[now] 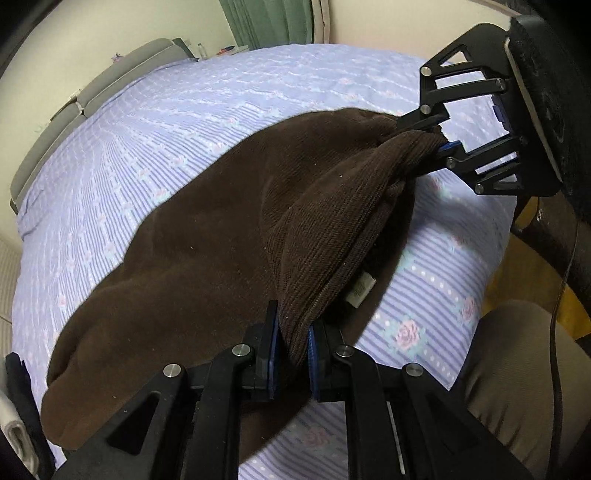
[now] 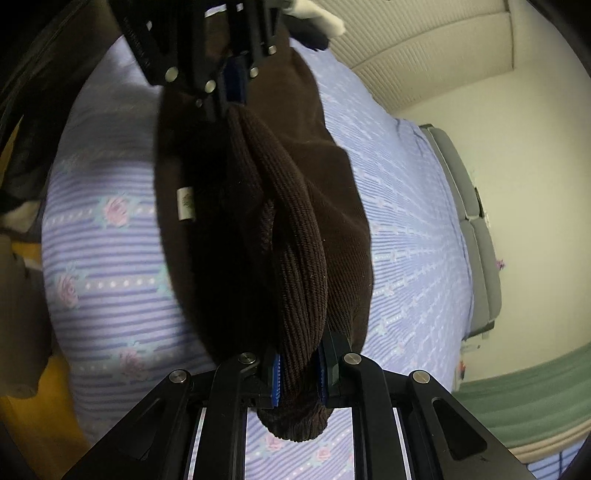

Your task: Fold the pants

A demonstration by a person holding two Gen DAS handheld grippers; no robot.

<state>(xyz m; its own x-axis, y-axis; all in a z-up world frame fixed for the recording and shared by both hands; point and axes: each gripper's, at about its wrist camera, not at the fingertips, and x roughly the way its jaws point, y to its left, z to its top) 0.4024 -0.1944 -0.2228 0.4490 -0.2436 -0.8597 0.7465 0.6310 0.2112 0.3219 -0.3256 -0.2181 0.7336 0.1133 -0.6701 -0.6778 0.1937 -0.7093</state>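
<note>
— Where are the pants (image 1: 207, 236) now?

— Spread across the lilac flowered bedspread (image 1: 155, 133), filling the middle of the left wrist view; one ribbed end is lifted off the bed and strung between the two grippers; a small white label (image 1: 360, 288) shows on the underside, right of centre.

— And the left gripper (image 1: 291, 354)?

— At the bottom centre of its own view; its blue pads are clamped onto a bunch of the brown fabric.

— The right one?

— In the upper right of the left wrist view, the right gripper (image 1: 439, 134) pinches the other corner of that ribbed end; in its own view the right gripper (image 2: 299, 373) sits bottom centre, closed on the cloth, with a fold hanging below the pads.

— Anything else about?

— A grey headboard (image 1: 74, 107) at the upper left, a green curtain (image 1: 266, 22) along the top.
</note>
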